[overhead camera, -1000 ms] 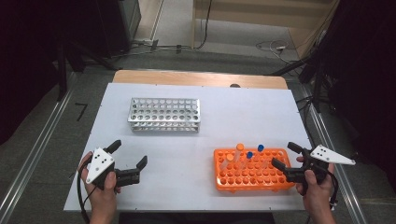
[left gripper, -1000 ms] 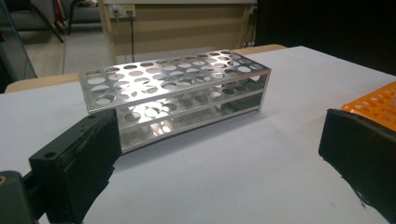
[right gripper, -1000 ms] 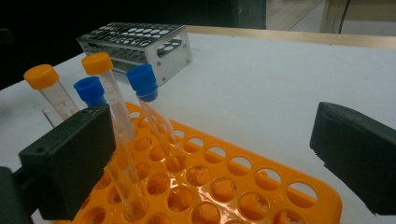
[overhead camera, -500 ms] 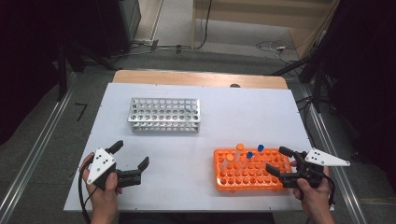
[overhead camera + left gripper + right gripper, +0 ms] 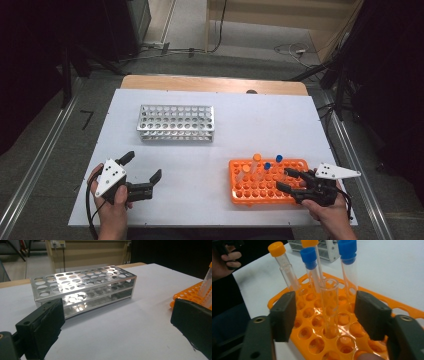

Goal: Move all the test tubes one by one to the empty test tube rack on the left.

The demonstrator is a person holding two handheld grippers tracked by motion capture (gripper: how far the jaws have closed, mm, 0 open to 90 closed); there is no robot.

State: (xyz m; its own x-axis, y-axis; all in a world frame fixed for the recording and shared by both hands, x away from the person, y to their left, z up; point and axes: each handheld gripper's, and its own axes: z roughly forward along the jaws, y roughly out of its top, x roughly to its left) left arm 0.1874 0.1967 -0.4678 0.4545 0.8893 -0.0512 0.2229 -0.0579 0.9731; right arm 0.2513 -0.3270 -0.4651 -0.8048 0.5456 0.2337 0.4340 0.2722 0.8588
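An open glass tube [image 5: 329, 306] without a cap is seen between the jaws of the right gripper [image 5: 325, 312]. It is clear and thin, and it stands upright in a hole of the orange rack [image 5: 372, 302], its long axis vertical and its open mouth up. The jaws have just been closing around it, but the pads are not yet touching the glass. The rack lies at the right near side of the white table [image 5: 240, 120]. The left gripper [image 5: 140, 176] is held with its jaws wide apart, nothing between them.
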